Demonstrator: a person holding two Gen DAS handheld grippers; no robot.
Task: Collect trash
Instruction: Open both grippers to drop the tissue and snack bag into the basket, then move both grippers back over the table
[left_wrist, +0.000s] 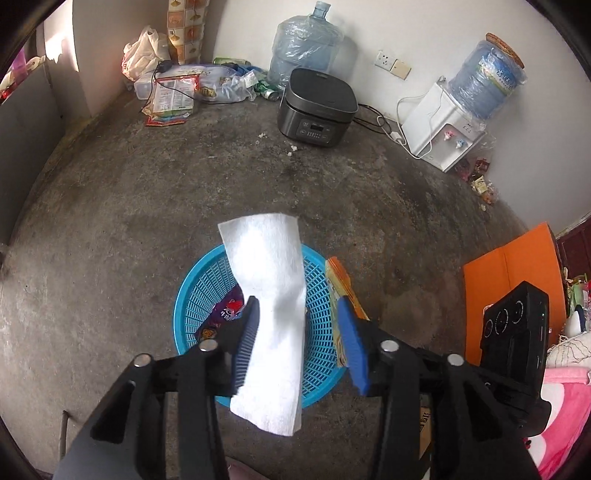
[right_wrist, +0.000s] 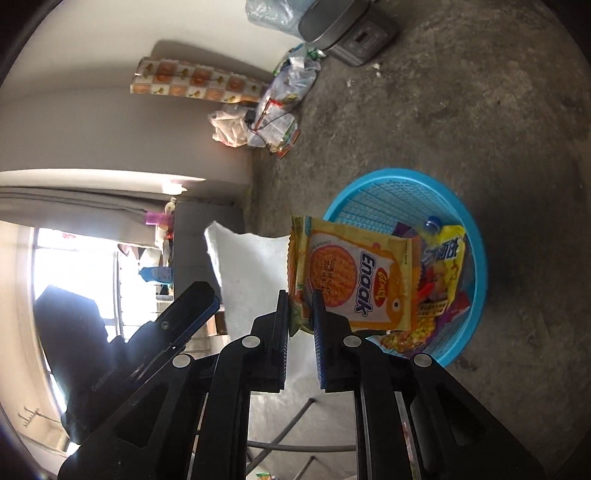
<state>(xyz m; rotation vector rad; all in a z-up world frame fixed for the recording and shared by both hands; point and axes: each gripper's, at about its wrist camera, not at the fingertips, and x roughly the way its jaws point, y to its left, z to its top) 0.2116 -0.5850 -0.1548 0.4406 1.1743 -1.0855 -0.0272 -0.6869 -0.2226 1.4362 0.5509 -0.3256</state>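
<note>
Fingers of the left gripper (left_wrist: 299, 332) stand spread, and the white tissue (left_wrist: 271, 314) hangs loose against one pad above the blue basket (left_wrist: 192, 295). It can drift and land on the concrete floor (left_wrist: 147, 206). Fingers of the right gripper (right_wrist: 300, 325) pinch the noodle packet (right_wrist: 354, 280) by its edge beside the basket rim; a thin grip like this may slip, and the packet may fall outside.

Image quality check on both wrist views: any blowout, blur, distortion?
Left wrist: even daylight, heavy fisheye bending the floor, white tissue nearly blown out between the left gripper fingers. Right wrist: window at left overexposed, right gripper backlit and dark; noodle packet print and blue basket sharp.
</note>
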